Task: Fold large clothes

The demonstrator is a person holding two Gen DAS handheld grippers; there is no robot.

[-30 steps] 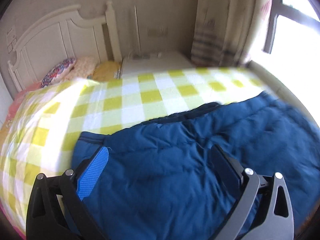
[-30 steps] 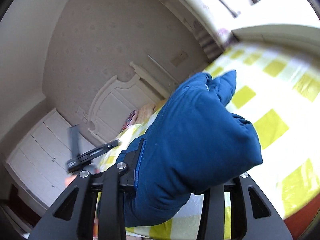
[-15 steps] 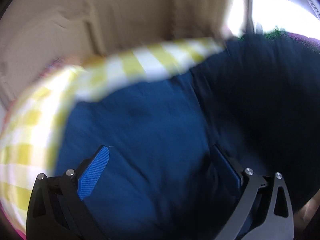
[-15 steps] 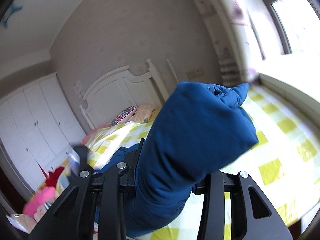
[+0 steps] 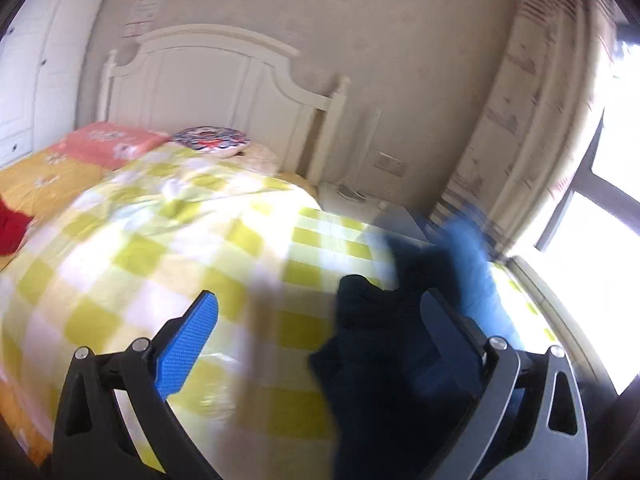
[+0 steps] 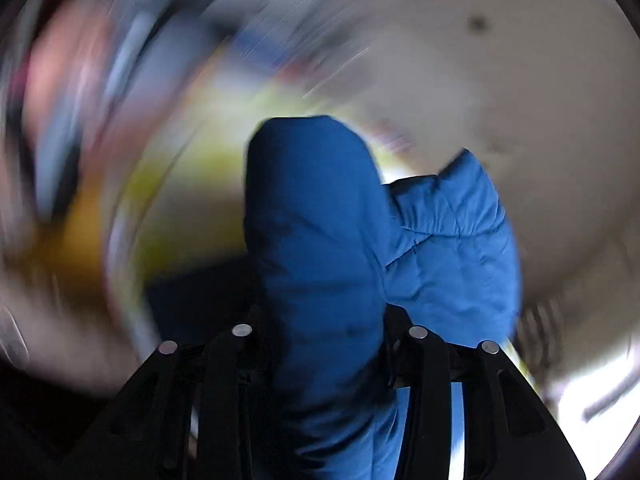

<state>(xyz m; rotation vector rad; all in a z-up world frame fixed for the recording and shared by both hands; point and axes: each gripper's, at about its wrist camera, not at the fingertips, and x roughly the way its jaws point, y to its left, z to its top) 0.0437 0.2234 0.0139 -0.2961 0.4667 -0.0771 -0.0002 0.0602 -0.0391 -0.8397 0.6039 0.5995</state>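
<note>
Toward the window-side edge of the bed (image 5: 168,248), the left gripper (image 5: 320,336) gapes empty; the blue jacket (image 5: 384,344) hangs by its right finger. Right view (badly blurred): right gripper (image 6: 328,332) clamps the jacket (image 6: 320,216), bulk running straight ahead.

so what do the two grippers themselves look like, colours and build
Both are black two-finger frames with triangular cut-outs and round silver pins at the joints. On the left gripper, one finger carries a bright blue, finely textured pad; the other finger's pad faces away and looks dark. The right gripper shows only black links and four silver pins; its pads are hidden. No cables, markings or sleeves are visible.
</note>
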